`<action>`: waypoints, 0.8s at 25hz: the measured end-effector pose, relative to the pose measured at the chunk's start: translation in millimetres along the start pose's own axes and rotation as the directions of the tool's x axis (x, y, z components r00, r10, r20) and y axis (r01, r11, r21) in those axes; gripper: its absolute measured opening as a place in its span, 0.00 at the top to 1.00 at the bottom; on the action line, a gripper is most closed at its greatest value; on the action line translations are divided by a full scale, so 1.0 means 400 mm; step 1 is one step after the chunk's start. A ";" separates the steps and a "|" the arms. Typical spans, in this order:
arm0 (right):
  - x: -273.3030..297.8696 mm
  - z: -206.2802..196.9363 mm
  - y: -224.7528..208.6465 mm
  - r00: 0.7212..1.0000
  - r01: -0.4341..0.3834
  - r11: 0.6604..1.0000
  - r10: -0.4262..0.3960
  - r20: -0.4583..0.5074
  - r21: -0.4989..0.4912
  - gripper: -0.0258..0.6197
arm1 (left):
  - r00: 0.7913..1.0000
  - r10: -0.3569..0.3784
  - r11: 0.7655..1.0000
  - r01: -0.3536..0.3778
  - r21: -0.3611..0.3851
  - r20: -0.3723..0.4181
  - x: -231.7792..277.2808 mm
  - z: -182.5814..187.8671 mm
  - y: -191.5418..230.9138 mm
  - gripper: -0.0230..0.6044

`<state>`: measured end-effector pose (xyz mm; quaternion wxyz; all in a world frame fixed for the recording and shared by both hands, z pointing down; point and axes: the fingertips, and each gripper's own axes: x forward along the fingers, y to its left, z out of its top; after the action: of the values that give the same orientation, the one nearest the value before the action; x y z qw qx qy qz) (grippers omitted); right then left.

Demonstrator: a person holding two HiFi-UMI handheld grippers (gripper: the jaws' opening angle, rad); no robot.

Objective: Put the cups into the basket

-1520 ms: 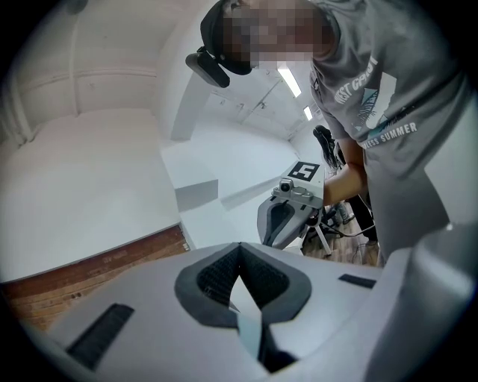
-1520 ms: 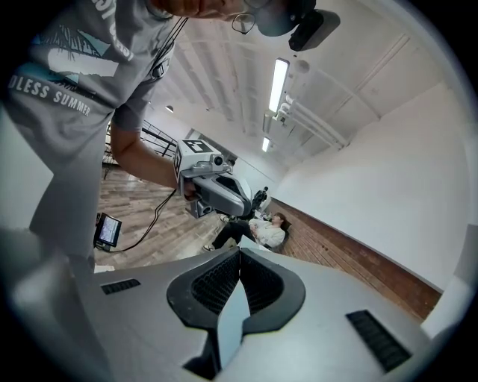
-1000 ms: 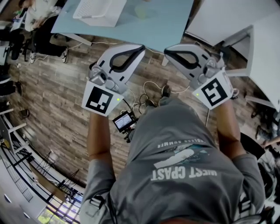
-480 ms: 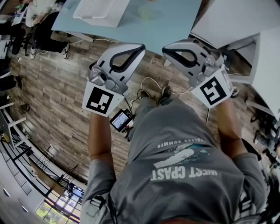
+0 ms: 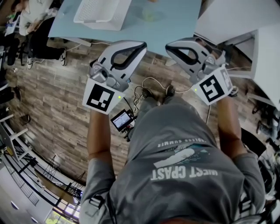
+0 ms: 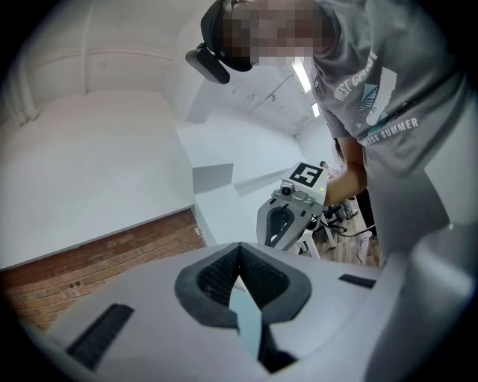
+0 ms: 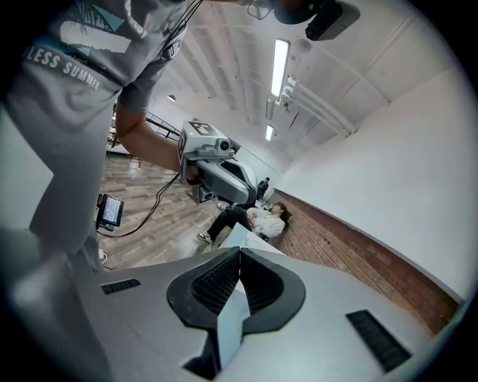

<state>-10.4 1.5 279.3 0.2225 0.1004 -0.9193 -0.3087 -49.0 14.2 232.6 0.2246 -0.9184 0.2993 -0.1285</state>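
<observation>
Progress: nil. You hold the left gripper (image 5: 141,44) and right gripper (image 5: 169,46) well apart from the basket (image 5: 98,13), fingers closed on nothing. One pale cup (image 5: 148,15), as far as it can be made out, stands on the counter (image 5: 175,26) just beside the basket, not in it.

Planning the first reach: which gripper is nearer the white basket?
The left gripper: the basket sits on the blue table just ahead of it; the right gripper is farther to the side.

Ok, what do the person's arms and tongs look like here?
The left tongs and right tongs are pale grey shells with black ribbed pads. Each carries a white cube with black square markers and a green light. Short grey T-shirt sleeves, forearms bare.
</observation>
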 end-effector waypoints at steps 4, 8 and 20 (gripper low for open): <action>0.043 0.009 -0.008 0.999 0.024 1.000 -0.024 -0.030 0.003 0.94 | 1.000 -0.015 1.000 0.015 0.008 0.024 -0.026 -0.028 0.039 0.97; 0.068 0.010 -0.017 0.998 0.033 0.999 -0.033 -0.046 0.009 0.94 | 0.999 -0.021 1.000 0.021 0.002 0.030 -0.036 -0.047 0.062 0.97; 0.108 -0.094 -0.122 1.000 0.001 1.000 0.000 -0.028 0.021 0.94 | 1.000 -0.009 1.000 0.008 -0.019 -0.027 0.070 -0.117 0.139 0.97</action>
<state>-28.5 -70.5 291.3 0.2342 0.1074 -0.9193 -0.2976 -71.7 -58.6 248.5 0.2116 -0.9199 0.2996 -0.1390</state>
